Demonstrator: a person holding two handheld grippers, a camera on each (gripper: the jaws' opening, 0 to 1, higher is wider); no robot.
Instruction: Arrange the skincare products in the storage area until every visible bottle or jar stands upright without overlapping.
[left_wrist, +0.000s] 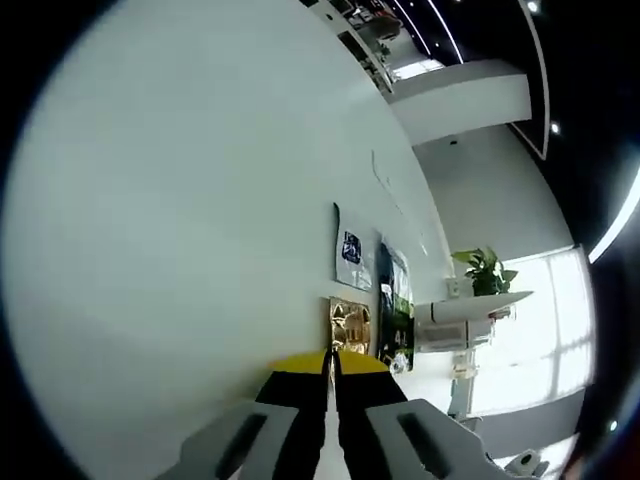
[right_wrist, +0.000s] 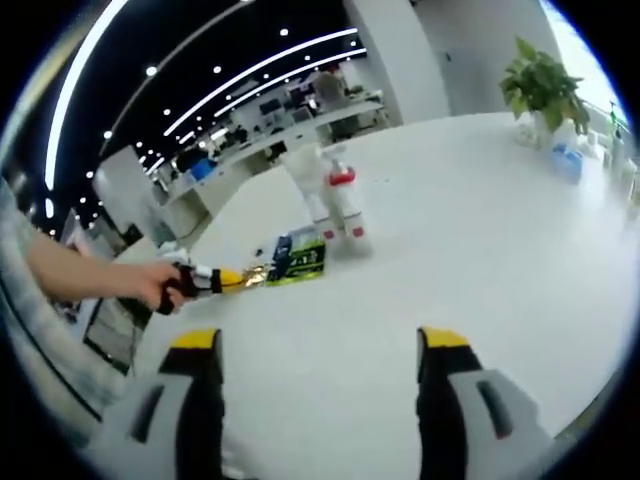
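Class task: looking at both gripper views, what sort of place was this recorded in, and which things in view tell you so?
Probably an open-plan office or showroom. A large white table fills the foreground, long strip ceiling lights run above rows of desks behind it, and a green leafy potted plant stands near a bright window.

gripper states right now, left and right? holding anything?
Left gripper: shut, jaws together, nothing visible between them, near the gold packet.
Right gripper: open, jaws wide apart, empty, above the white table.
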